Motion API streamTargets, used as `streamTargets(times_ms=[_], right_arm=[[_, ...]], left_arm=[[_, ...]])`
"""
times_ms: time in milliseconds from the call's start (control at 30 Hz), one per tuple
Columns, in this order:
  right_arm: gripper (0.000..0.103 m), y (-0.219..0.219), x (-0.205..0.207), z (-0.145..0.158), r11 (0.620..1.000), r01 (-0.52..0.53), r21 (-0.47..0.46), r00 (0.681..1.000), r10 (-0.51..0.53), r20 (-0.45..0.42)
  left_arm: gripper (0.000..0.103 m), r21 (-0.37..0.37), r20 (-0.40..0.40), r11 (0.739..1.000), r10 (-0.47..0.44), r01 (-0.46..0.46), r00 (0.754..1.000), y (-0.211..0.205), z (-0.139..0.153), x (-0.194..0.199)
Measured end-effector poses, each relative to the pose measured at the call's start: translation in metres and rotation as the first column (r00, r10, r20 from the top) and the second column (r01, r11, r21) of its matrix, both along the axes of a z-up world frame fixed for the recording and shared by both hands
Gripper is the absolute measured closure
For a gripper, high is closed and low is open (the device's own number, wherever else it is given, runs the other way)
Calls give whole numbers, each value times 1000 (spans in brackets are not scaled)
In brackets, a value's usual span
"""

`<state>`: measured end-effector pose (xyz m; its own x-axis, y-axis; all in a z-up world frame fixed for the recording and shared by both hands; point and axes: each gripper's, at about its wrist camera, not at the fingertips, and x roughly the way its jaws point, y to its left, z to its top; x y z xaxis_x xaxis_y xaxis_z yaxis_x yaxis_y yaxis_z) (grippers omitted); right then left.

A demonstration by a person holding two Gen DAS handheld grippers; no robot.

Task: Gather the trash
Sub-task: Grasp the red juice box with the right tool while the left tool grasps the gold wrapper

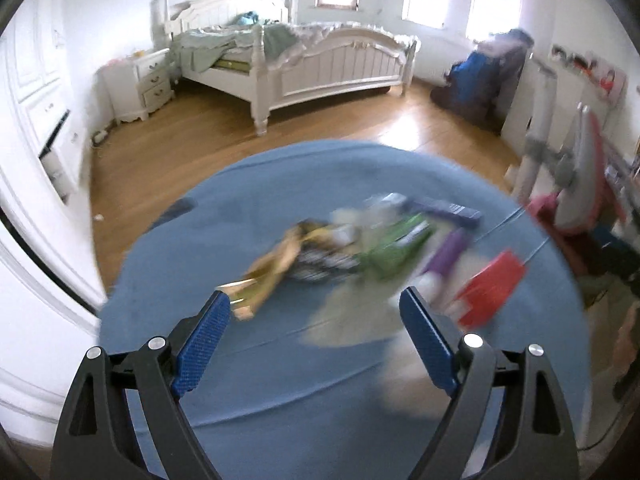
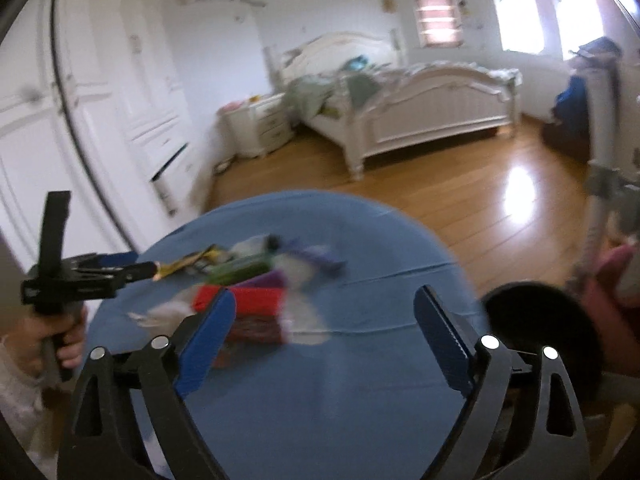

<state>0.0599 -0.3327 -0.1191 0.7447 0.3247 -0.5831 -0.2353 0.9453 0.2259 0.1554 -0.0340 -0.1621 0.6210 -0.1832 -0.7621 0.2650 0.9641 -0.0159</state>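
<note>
From the left wrist, our left gripper (image 1: 315,302) stood wide open, empty, the gold wrapper (image 1: 272,270) beside its left finger; we judged closing squarely best. From the right wrist, our right gripper (image 2: 325,308) gaped empty over the red packet (image 2: 256,300).

wrappers (image 1: 360,248) crowd table (image 1: 280,400) centre.

A round table under a blue cloth (image 1: 280,380) carries a blurred heap of trash near its middle. A gold wrapper (image 1: 272,268) lies at nine o'clock of the heap, a green packet (image 1: 394,248) at its centre, a purple wrapper (image 1: 446,254) beside it, a red packet (image 1: 490,288) at four o'clock, and crumpled white paper (image 1: 352,312) at six o'clock.
</note>
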Motion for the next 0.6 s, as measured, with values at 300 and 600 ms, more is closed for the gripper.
streamTargets(times_ms=[300,600], right_arm=[[5,75,33,-41,999,-30,-27,994,27,-108],[6,79,68,-60,999,-26,-46,983,17,-180]], left_arm=[[17,28,-36,999,-38,39,999,33,-26,26],[43,58,-79,995,-75,79,994,25,-50,61]])
